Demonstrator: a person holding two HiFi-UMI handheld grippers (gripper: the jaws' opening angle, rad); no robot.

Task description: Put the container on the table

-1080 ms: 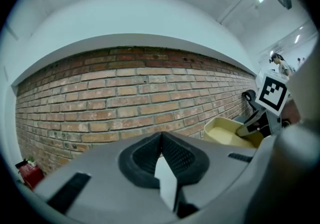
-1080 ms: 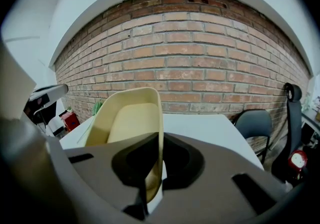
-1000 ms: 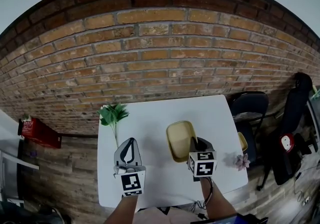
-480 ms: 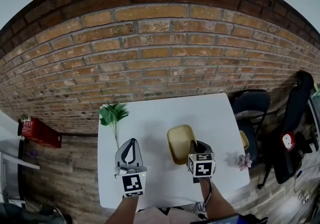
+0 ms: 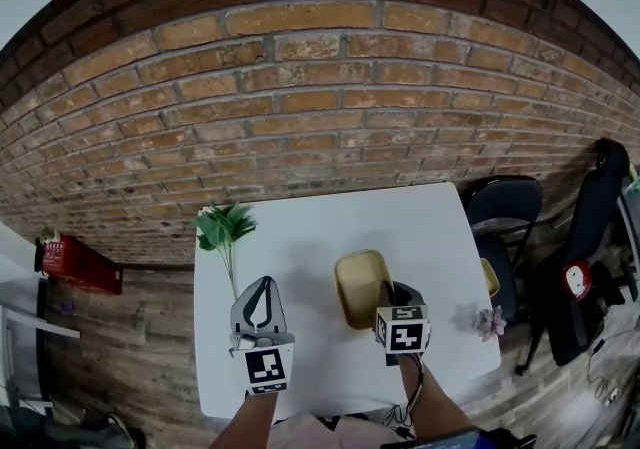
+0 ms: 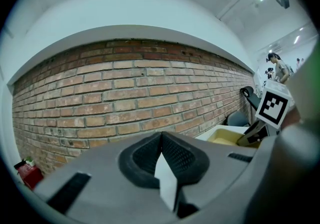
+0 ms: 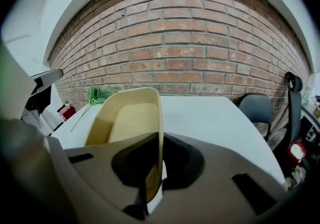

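Matt plastic container (image 5: pixel 361 284), rough brick wall (image 5: pixel 300 107)

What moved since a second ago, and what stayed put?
The right gripper lowered the yellow container a little toward the white table, still clamped on its wall. Nothing was let go. The left gripper stayed where it was, shut and empty; the green plant did not move.

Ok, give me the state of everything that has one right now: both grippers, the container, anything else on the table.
right gripper: shut on the container's right wall.
left gripper: shut, empty, over the table.
container: open side up, empty, held; whether it touches the table cannot be told.
green sprig: lying by the table's left edge.
pink flower: lying at the table's right edge.
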